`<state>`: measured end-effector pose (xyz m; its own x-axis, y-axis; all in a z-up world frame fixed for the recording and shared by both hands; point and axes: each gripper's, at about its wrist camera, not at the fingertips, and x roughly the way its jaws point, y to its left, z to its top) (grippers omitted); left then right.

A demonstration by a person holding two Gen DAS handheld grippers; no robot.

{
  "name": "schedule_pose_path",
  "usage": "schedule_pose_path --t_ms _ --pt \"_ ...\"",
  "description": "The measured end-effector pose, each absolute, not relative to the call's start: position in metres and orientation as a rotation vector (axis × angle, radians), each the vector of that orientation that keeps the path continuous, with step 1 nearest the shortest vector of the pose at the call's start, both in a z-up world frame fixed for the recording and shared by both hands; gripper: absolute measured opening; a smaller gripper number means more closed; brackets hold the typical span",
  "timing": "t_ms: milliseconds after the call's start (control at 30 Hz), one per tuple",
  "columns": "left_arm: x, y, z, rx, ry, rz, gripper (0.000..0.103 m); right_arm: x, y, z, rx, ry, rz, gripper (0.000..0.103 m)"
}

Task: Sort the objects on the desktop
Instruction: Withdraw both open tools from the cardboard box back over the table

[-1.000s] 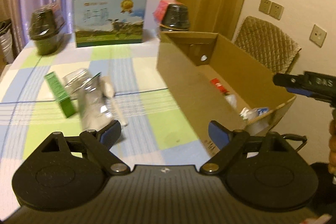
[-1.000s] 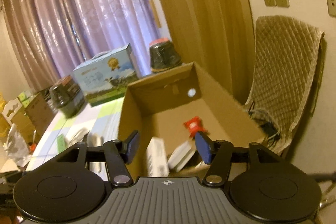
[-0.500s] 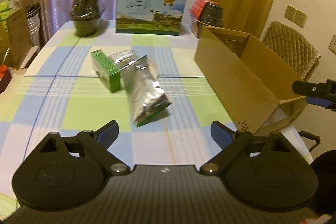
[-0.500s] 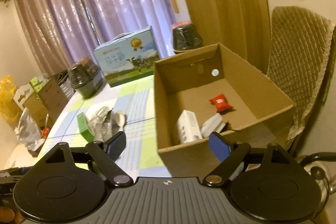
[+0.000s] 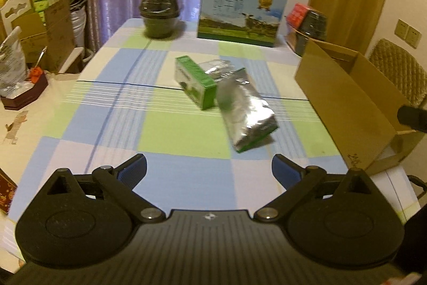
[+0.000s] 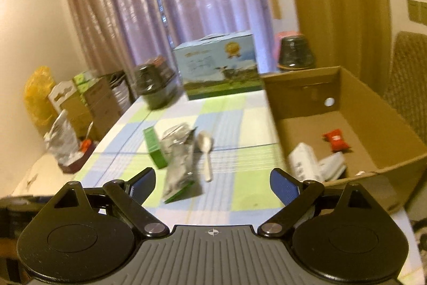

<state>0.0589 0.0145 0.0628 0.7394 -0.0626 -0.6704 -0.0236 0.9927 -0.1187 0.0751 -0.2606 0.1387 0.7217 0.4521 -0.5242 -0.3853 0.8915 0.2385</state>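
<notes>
Both cameras have swung left since a second ago: the table centre now fills each view, and the cardboard box (image 5: 355, 103) sits off to the right. Left gripper (image 5: 209, 170) hangs above the near edge of the checked tablecloth (image 5: 112, 108), jaws wide apart, nothing between them. Right gripper (image 6: 212, 182) likewise spread wide and empty, over the near table edge beside the box.

On the cloth, mid-table: green carton (image 5: 194, 82) lying flat, its near end just beside a silver foil pouch (image 5: 246, 114); a second crumpled foil pack (image 5: 216, 68) behind them. White plastic spoon (image 6: 205, 151) lies just right of the pouch in the right wrist view.

Inside the box: red sachet (image 6: 335, 139) on the floor, white carton (image 6: 304, 164) and a pale flat packet (image 6: 332, 167) at the near wall.

Far edge of table: blue milk gift case (image 5: 241, 12), dark wrapped pot (image 5: 160, 11) to its left, another dark pot (image 6: 295, 54) to its right. Views somewhat blurred.
</notes>
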Motion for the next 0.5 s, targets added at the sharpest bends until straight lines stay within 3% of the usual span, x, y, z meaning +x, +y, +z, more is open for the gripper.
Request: schedule_pose_path --t_ms 500 --pt "0.09 0.043 0.054 -0.071 0.765 -0.039 0.098 0.108 -0.214 0.108 0.046 0.695 0.527 0.09"
